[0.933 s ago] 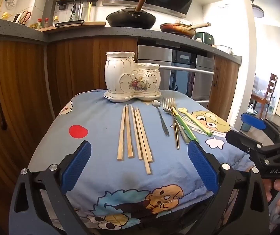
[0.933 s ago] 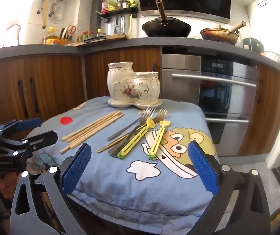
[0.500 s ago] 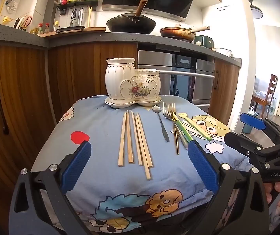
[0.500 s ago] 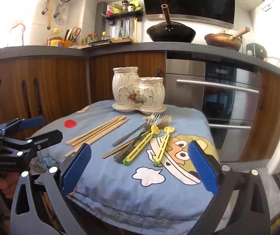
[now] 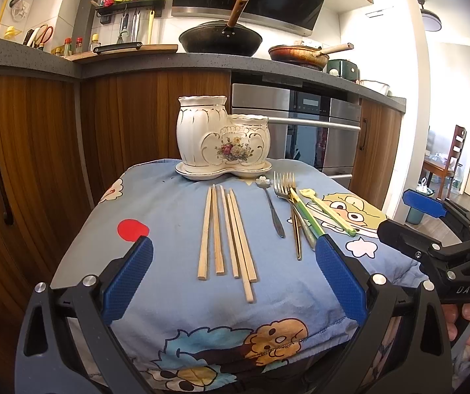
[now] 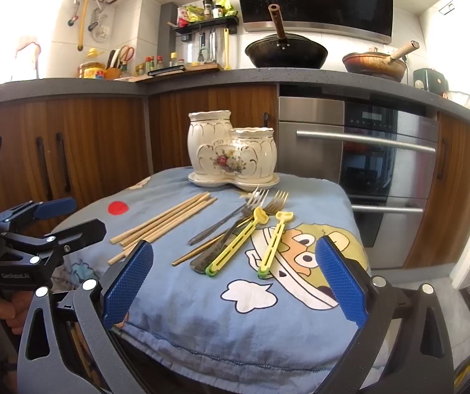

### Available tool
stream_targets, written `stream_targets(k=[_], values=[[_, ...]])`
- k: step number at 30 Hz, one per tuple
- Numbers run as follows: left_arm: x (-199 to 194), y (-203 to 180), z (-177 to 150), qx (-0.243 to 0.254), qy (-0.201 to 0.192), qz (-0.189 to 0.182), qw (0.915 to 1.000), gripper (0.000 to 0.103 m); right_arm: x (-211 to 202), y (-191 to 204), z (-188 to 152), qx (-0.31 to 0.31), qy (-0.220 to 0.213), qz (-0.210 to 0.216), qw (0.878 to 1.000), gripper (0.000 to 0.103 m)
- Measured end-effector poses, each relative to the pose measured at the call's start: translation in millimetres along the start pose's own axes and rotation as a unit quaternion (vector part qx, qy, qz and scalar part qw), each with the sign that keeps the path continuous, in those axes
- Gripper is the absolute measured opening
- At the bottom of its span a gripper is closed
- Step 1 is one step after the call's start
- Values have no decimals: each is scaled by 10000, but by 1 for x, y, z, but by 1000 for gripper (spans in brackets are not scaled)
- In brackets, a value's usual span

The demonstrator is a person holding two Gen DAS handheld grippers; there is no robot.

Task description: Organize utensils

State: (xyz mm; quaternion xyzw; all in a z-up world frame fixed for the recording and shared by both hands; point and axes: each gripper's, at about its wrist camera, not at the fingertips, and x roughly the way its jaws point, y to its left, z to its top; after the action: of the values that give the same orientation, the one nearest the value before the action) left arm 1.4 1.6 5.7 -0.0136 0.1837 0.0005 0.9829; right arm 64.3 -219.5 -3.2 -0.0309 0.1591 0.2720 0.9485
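Left wrist: chopsticks (image 5: 226,234) between spread fingers (image 5: 126,277).

We see a surface (image 5: 169,216) draped in a blue cartoon-print cloth (image 6: 267,321). At its far edge sits a white ceramic double-cup holder (image 5: 223,141) on its matching tray. In front lie five wooden chopsticks (image 5: 226,233) side by side, then a small spoon (image 5: 272,205), forks (image 5: 287,187) — tines toward the holder — and two yellow-green plastic utensils (image 6: 272,239), all flat on the cloth.
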Motion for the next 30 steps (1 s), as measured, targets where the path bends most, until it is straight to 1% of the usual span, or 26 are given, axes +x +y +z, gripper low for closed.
stream_targets(k=[13,30], values=[[3,1,-1,15,37,-2,10000,98,4,-2,0,139,106,64,9998,98],[5,2,-3,-17,88,-19,10000,98,7,-2,1,134,131,76,9998,98]])
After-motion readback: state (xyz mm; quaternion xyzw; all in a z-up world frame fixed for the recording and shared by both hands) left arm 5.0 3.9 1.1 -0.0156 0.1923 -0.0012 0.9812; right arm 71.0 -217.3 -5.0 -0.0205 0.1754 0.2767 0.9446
